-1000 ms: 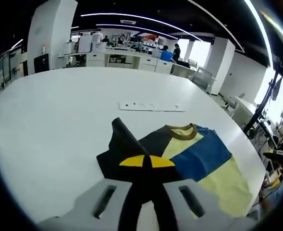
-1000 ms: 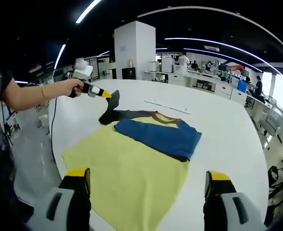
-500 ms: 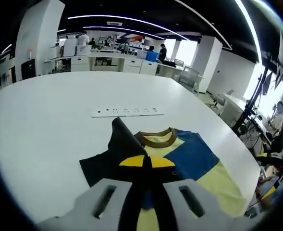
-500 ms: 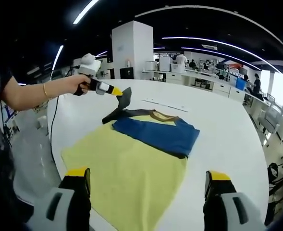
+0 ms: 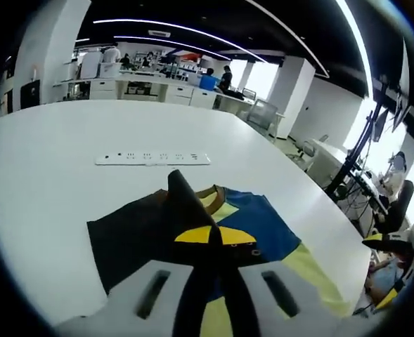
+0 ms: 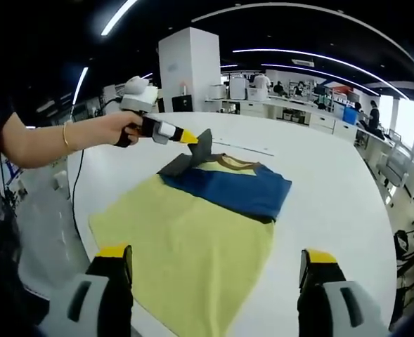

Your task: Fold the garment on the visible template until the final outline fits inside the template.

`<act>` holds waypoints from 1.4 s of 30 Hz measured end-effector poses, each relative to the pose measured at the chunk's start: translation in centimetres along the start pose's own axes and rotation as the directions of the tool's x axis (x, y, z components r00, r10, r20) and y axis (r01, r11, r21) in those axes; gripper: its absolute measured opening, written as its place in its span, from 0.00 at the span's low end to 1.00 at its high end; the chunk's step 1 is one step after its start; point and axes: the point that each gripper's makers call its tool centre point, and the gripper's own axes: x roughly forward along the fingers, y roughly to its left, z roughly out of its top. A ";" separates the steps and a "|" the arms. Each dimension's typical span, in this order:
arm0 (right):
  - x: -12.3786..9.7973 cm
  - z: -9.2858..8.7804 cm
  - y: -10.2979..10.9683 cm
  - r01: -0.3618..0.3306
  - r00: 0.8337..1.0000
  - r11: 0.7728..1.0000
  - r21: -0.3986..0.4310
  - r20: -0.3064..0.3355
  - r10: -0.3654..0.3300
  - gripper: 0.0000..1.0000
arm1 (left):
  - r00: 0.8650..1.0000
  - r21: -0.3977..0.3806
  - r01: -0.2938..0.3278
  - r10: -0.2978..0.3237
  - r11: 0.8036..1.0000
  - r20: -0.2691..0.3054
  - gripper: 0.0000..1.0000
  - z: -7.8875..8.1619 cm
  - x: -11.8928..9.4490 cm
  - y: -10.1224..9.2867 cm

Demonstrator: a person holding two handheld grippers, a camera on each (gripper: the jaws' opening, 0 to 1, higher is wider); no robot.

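Lifted higher and carried inward, the dark sleeve (image 6: pixel 201 143) sat clamped in the left gripper (image 6: pixel 187 137) over the shirt (image 6: pixel 192 242) on the table (image 6: pixel 333 210); probably mid-fold; right gripper (image 6: pixel 215 277) hung with jaws apart, holding nothing

The garment (image 6: pixel 192 217) lies on the table (image 6: pixel 333 189), with a power strip (image 5: pixel 152 159) behind it.
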 end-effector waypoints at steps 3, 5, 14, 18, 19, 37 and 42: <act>0.1 -0.4 -0.1 0.000 1.000 1.000 -0.003 -0.014 0.000 1.00 | 1.000 0.006 0.015 -0.015 1.000 0.010 0.00 -0.3 0.2 -0.8; 0.1 -0.5 -0.1 -0.001 1.000 1.000 0.003 -0.019 0.001 1.00 | 1.000 0.006 0.028 -0.028 1.000 0.008 0.00 -0.7 0.4 -1.4; 0.4 -0.7 0.3 -0.013 0.999 1.000 0.001 -0.033 0.013 0.99 | 0.994 0.056 0.103 -0.102 0.993 -0.024 0.00 -2.8 0.7 -4.0; 0.5 -0.8 0.5 -0.016 0.999 1.000 0.001 -0.039 0.016 0.99 | 0.991 0.098 0.127 -0.121 0.987 -0.061 0.00 -4.2 1.0 -5.1; 0.6 -0.9 0.5 -0.017 0.999 1.000 0.001 -0.040 0.017 0.99 | 0.991 0.103 0.126 -0.120 0.987 -0.064 0.00 -4.4 1.0 -5.2; 0.6 -1.3 0.2 -0.010 0.998 1.000 0.012 -0.055 0.010 0.99 | 0.980 0.163 0.163 -0.139 0.973 -0.145 0.34 -7.6 1.4 -5.9; 0.8 -1.1 0.2 -0.009 0.998 1.000 0.030 -0.054 0.011 0.97 | 0.991 0.220 0.118 -0.102 0.968 -0.082 0.67 -6.3 0.7 -5.0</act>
